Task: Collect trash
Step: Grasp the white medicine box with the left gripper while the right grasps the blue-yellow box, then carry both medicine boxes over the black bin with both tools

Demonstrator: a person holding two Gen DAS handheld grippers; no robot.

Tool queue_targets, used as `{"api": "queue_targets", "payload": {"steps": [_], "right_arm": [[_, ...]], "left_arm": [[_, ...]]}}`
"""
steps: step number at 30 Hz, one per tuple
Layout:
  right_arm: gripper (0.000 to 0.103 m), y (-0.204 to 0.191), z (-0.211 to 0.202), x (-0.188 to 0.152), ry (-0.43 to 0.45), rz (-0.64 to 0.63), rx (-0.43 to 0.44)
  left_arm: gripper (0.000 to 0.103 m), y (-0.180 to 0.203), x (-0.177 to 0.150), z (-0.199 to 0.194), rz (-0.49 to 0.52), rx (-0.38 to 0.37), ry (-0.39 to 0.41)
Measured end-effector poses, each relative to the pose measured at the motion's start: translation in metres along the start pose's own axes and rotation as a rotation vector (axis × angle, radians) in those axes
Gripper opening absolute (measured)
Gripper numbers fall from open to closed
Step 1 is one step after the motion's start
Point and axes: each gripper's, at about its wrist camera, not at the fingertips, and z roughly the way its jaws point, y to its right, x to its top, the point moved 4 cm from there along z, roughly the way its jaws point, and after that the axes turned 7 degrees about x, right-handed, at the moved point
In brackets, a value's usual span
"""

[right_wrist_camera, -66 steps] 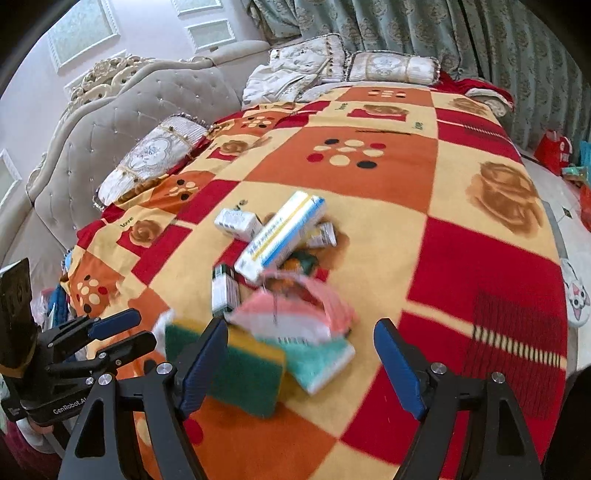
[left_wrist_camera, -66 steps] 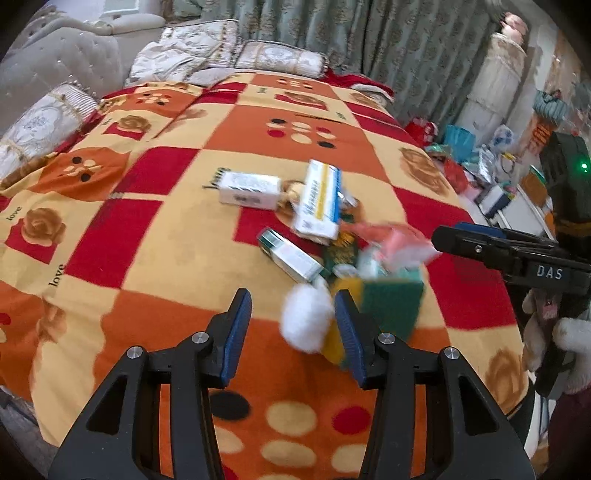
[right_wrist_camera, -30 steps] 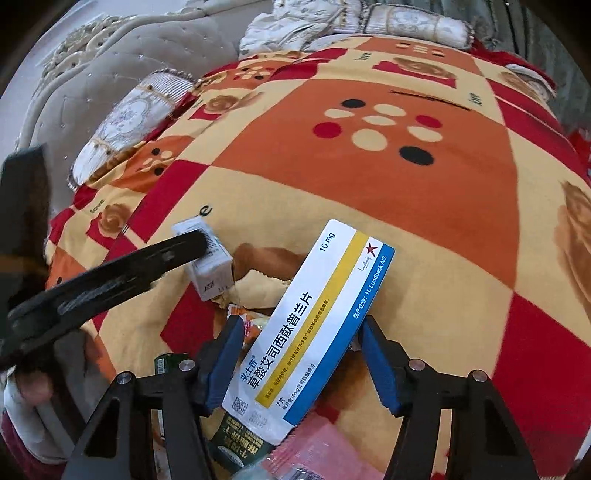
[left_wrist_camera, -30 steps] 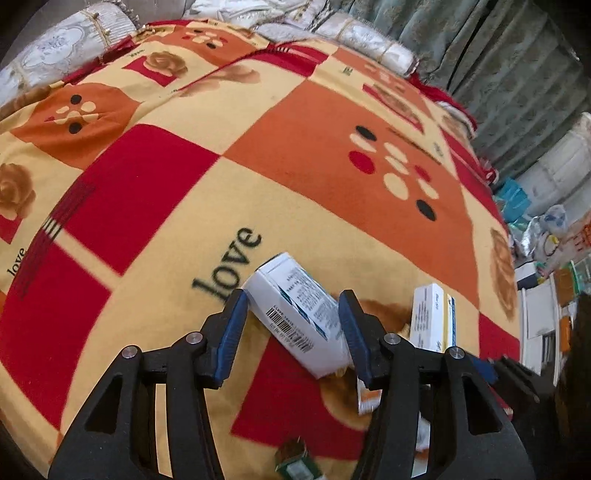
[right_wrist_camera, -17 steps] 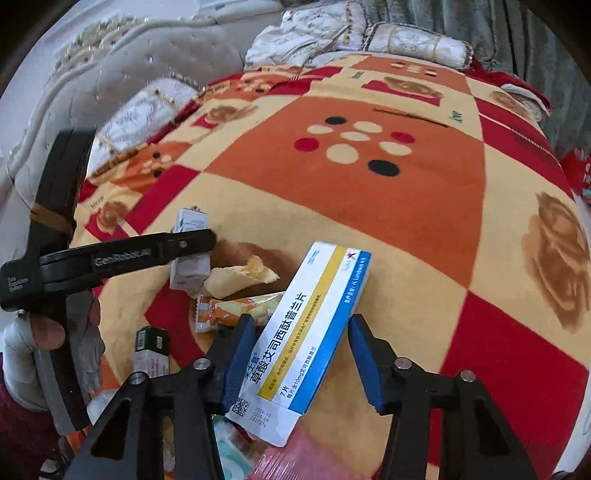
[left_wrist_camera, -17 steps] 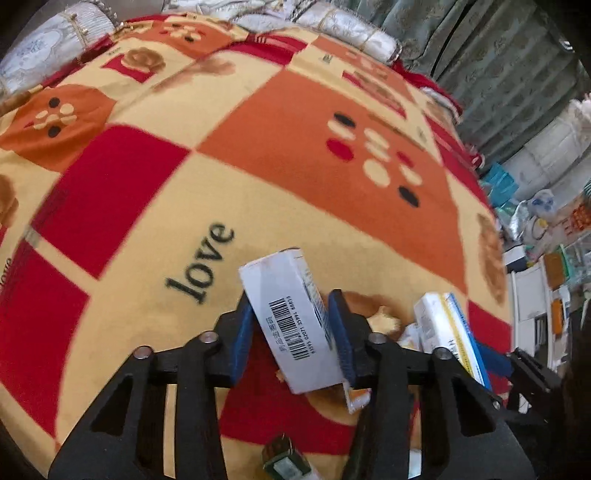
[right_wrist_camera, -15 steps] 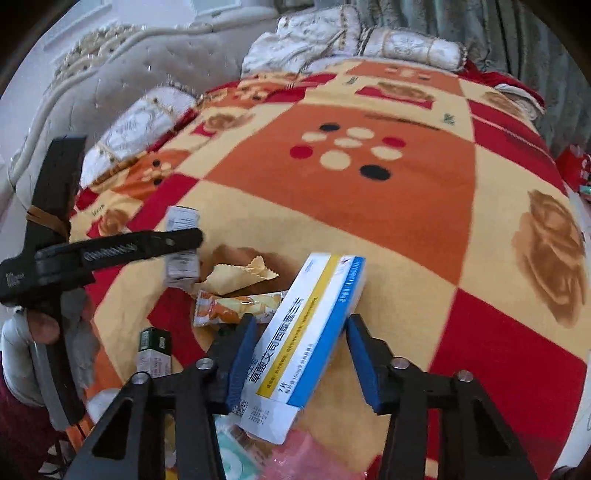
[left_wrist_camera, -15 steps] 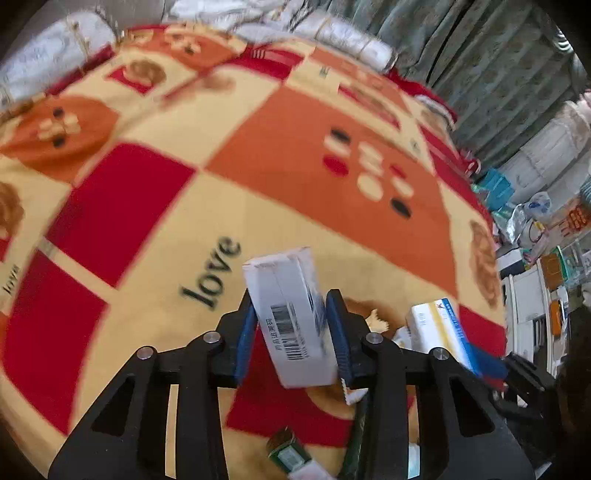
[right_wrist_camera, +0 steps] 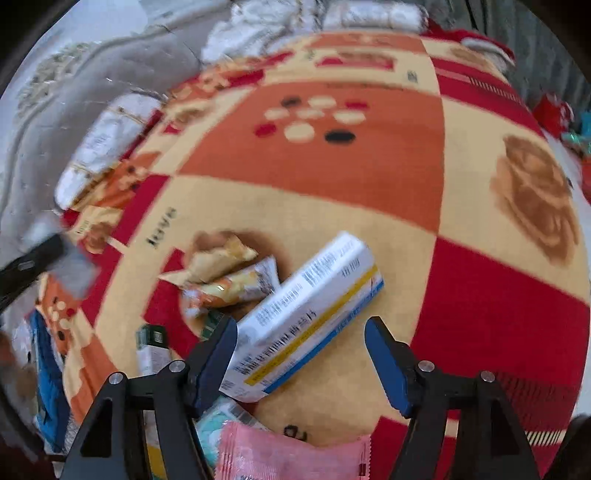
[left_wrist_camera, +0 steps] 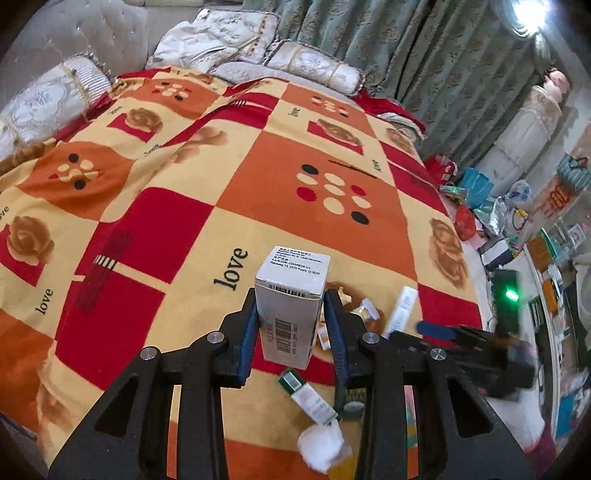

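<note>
L gripper (left_wrist_camera: pixel 291 325) clamped on white carton (left_wrist_camera: pixel 290 314); R gripper (right_wrist_camera: pixel 301 362) jaws opening, long box (right_wrist_camera: pixel 306 328) between, pads off it.

Checkered blanket (left_wrist_camera: pixel 258 177) on bed, tufted headboard (left_wrist_camera: pixel 92 33), green curtains (left_wrist_camera: pixel 424 55).

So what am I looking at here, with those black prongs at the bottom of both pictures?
No robot: a person holds a pinching tool in each hand, each with a camera looking along its two prongs. In the left camera's picture, the left tool clamps a small white box above a checked blanket. In the right camera's picture, the right tool is opening, and a long box with yellow and blue stripes sits between its prongs, touching only one. Snack wrappers and a pink packet lie nearby.
</note>
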Motion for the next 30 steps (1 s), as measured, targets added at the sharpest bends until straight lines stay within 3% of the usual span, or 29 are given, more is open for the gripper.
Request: {"api": "queue_targets", "payload": {"steps": [4,5,6,9,19,30], "right_arm": [[0.069,0.001,0.020,0.005,0.023,0.076,0.073],[0.069,-0.001,0.022,0.005,0.031,0.070,0.067],[0.060,-0.005,0.021,0.006,0.054,0.045,0.052],[0.057,-0.018,0.015,0.005,0.071,-0.036,0.036],[0.056,-0.033,-0.078,-0.005,0.210,-0.158,0.057],[0.056,0.017,-0.156,-0.078,0.271,-0.155,-0.058]], "left_arm": [[0.032,0.002,-0.007,-0.008,0.004,-0.024,-0.001],[0.032,0.003,-0.010,-0.009,0.006,-0.026,-0.004],[0.032,0.003,-0.011,-0.009,0.007,-0.027,-0.006],[0.032,0.008,-0.015,-0.014,0.020,-0.035,-0.006],[0.032,0.063,-0.021,-0.053,0.092,-0.102,0.045],[0.032,0.170,-0.071,-0.060,0.225,-0.164,0.024]]}}
